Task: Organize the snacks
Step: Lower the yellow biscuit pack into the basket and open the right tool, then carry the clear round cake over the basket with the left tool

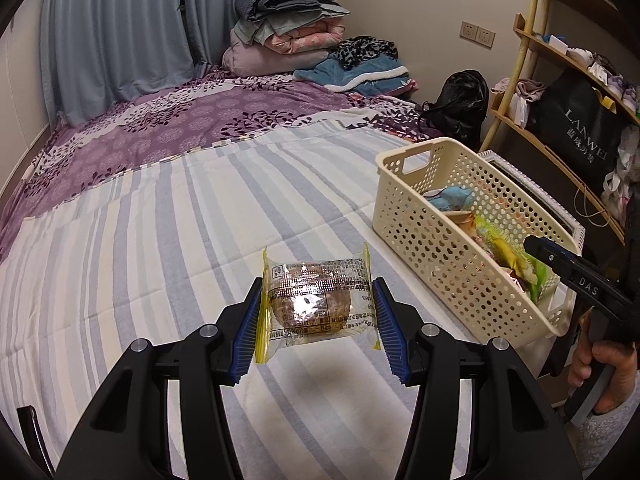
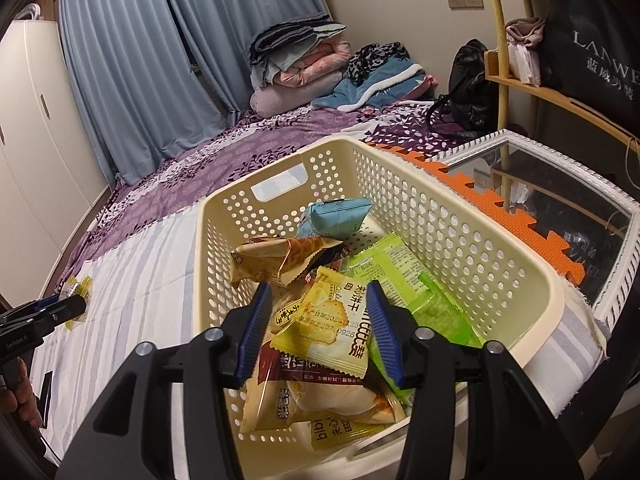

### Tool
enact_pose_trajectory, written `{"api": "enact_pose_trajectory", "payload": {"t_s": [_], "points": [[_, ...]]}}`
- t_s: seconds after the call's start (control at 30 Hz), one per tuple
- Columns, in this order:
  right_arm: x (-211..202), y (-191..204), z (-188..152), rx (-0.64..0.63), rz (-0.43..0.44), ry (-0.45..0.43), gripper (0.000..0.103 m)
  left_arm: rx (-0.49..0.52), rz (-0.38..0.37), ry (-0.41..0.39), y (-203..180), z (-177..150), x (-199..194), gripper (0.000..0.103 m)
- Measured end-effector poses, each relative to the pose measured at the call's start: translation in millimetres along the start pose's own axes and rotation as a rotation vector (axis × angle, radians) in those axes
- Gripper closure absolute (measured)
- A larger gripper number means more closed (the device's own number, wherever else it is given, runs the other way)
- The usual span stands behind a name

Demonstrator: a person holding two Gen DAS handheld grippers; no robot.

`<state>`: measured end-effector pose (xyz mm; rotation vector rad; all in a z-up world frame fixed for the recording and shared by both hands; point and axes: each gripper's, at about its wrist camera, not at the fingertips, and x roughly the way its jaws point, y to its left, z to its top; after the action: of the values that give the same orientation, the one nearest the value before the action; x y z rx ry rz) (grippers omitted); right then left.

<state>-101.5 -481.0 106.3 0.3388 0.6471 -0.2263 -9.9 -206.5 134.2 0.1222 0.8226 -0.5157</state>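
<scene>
Bed (image 1: 168,216): striped sheet under your work, purple floral cover behind, folded bedding (image 1: 288,32) at the wall.
Shelf (image 1: 560,92): right of the basket, black bag on it.
Basket (image 2: 460,216): cream, perforated, at the bed's right edge, snack packets piled inside.
Bun packet (image 1: 314,300): clear wrapper, yellow ends, round brown bun, lifted off the sheet.
Left tongs (image 1: 318,330): your pads press its two ends.
Right tongs (image 2: 316,332): over the basket, parted, holding nothing; yellow cracker packet (image 2: 324,328) lies below.
</scene>
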Motion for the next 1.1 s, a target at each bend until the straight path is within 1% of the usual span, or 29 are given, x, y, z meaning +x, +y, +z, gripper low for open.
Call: {"api": "enact_pose_trajectory", "payload": {"t_s": [0.03, 0.2, 0.27, 0.47, 0.57, 0.73, 0.87, 1.1], "points": [[0, 0, 1, -0.001, 0.001, 0.000, 0.042, 0.006, -0.004, -0.002, -3, 2, 0, 0.049], [-1, 0, 2, -0.003, 0.003, -0.008, 0.041, 0.034, -0.027, -0.012, -20, 11, 2, 0.049], [-2, -1, 2, -0.001, 0.000, -0.009, 0.037, 0.046, -0.036, -0.016, -26, 14, 2, 0.049], [-5, -4, 3, -0.008, -0.014, -0.023, 0.036, 0.076, -0.068, -0.028, -44, 28, 4, 0.049], [-8, -4, 3, -0.020, -0.025, -0.035, 0.033, 0.093, -0.083, -0.039, -55, 35, 4, 0.049], [-10, -8, 3, -0.017, -0.037, -0.041, 0.033, 0.122, -0.105, -0.065, -72, 49, 3, 0.049], [-12, -13, 4, -0.008, -0.046, -0.046, 0.026, 0.150, -0.122, -0.071, -86, 57, 7, 0.049], [-14, -17, 4, -0.006, -0.054, -0.047, 0.026, 0.189, -0.156, -0.068, -109, 68, 22, 0.049]]}}
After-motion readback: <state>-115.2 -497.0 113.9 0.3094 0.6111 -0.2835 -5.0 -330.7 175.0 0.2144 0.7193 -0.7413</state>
